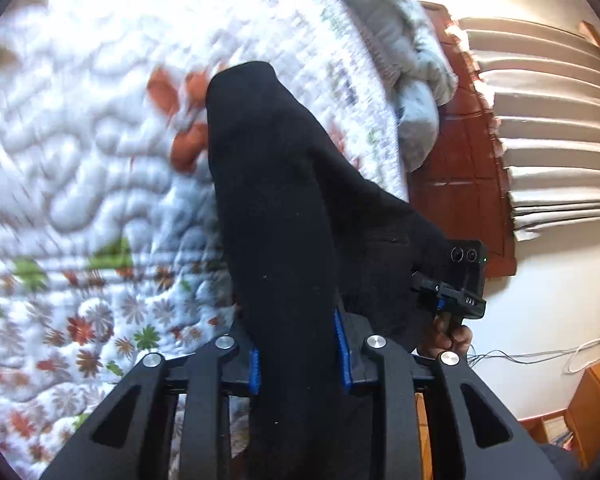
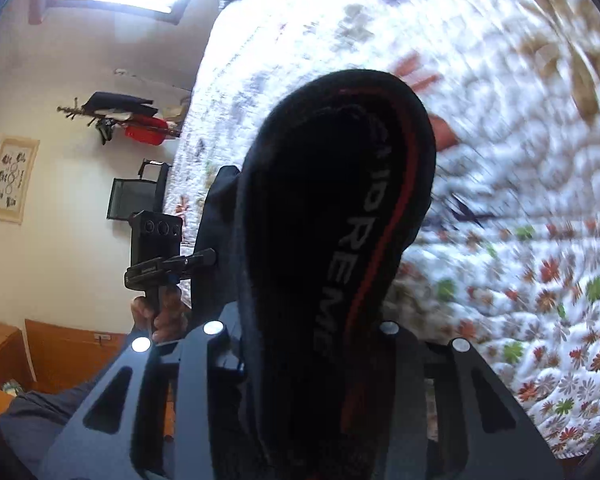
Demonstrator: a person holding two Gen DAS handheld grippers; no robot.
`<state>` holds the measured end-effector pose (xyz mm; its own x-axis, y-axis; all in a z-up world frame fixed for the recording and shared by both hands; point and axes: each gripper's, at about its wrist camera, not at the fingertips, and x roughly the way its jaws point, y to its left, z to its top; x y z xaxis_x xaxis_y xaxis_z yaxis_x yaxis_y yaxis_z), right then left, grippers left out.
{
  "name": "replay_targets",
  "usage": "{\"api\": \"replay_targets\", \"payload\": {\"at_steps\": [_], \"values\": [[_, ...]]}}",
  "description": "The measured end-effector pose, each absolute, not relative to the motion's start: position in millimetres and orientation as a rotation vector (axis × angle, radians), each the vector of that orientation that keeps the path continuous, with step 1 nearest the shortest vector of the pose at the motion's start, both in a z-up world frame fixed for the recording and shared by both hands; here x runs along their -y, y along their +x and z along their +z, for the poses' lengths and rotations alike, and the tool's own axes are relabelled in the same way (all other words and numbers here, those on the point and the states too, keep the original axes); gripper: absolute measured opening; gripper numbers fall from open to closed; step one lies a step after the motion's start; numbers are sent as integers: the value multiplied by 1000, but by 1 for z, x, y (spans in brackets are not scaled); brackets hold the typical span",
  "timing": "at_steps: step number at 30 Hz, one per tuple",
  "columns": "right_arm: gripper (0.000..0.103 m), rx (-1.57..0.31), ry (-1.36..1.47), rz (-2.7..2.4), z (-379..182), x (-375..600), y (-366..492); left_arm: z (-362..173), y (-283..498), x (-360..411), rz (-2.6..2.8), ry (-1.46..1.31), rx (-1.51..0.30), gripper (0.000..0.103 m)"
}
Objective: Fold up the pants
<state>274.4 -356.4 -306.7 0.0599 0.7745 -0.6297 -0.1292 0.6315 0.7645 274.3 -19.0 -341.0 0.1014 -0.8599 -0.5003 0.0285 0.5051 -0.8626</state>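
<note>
Quilted floral bedspread [image 1: 80, 128] under both grippers — black pants [image 1: 284, 216] lifted clear of it, one gripper at each side.

Left gripper [image 1: 300, 356] is clenched on a thick fold of the pants, its blue pads [image 1: 343, 350] pressing the cloth from both sides; across in the same view the right gripper [image 1: 458, 280] and the hand holding it show past the fabric. From the right wrist, the right gripper [image 2: 316, 360] is likewise clamped on the waistband [image 2: 356, 216], with its red stripe and white lettering. Judged from this, the step is the lift before a fold — next the held edge wants carrying over and laying flat on the bed. Most of the garment is hidden below the frames, the right pads are buried in cloth, and the quilt is blurred.
</note>
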Motion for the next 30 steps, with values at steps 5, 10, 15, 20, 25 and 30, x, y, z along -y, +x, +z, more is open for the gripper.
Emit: {"api": "replay_targets", "payload": {"at_steps": [5, 10, 15, 20, 25, 30], "values": [[35, -1295, 562, 803, -272, 315, 317, -295, 299, -24, -750, -797, -1219, 28], [35, -1286, 522, 858, -265, 237, 394, -276, 351, -96, -655, -774, -1178, 28], [36, -1329, 522, 882, -296, 171, 468, -294, 404, -159, -563, -788, -1180, 27], [39, -1407, 484, 873, -338, 117, 501, -345, 428, -204, -467, -820, -1244, 28], [63, -1455, 541, 840, -375, 132, 507, -372, 418, -218, -469, -865, -1228, 43], [58, -1323, 543, 717, -331, 191, 507, -323, 406, -246, -267, -665, -1152, 64]]}}
